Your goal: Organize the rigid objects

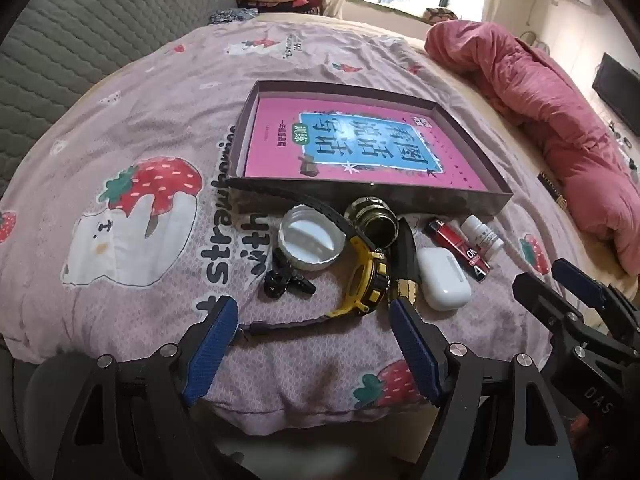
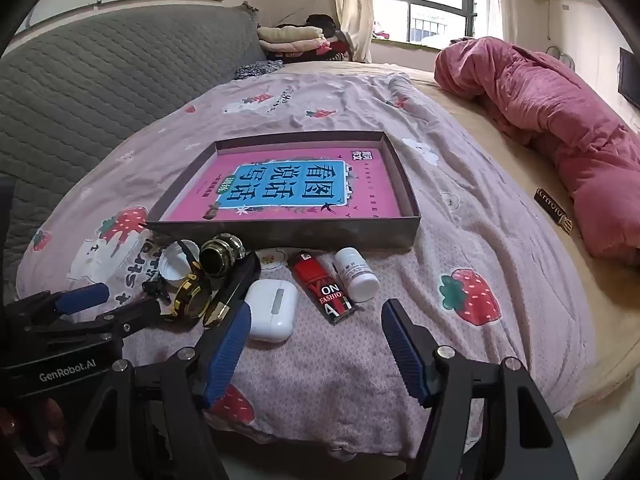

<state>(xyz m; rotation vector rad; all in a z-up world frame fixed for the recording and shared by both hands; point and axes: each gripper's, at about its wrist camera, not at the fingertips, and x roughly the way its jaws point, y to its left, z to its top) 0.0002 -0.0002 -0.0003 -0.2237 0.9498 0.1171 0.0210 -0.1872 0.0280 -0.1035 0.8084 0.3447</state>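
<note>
**Above the clutter, both hands empty, nothing boxed yet**

Between my left hand-held gripper (image 1: 310, 322) fingers, which stand spread wide with nothing in them, lies the strap end of the yellow watch (image 1: 366, 280). My right hand-held gripper (image 2: 316, 326) is spread just as wide and empty, hovering over the bedspread (image 2: 460, 216) with the red lighter (image 2: 324, 286) and the white earbud case (image 2: 272, 310) just ahead of its pads.

Further out, the small things sit bunched in a row on the bed: a white jar lid (image 1: 310, 242), a small black clip (image 1: 282, 282), a brass-coloured jar (image 1: 374, 220) on its side, a black-and-gold bar (image 1: 406, 268), and a small white bottle (image 2: 356, 274). Right behind them is the shallow box (image 2: 280, 234), holding only a pink book (image 2: 288, 190).

I judge I'm at the very start: picking a first item. Next I'd lower one hand onto something easy, probably the earbud case, straddle it squarely, close, then lift it over the box wall.
</note>
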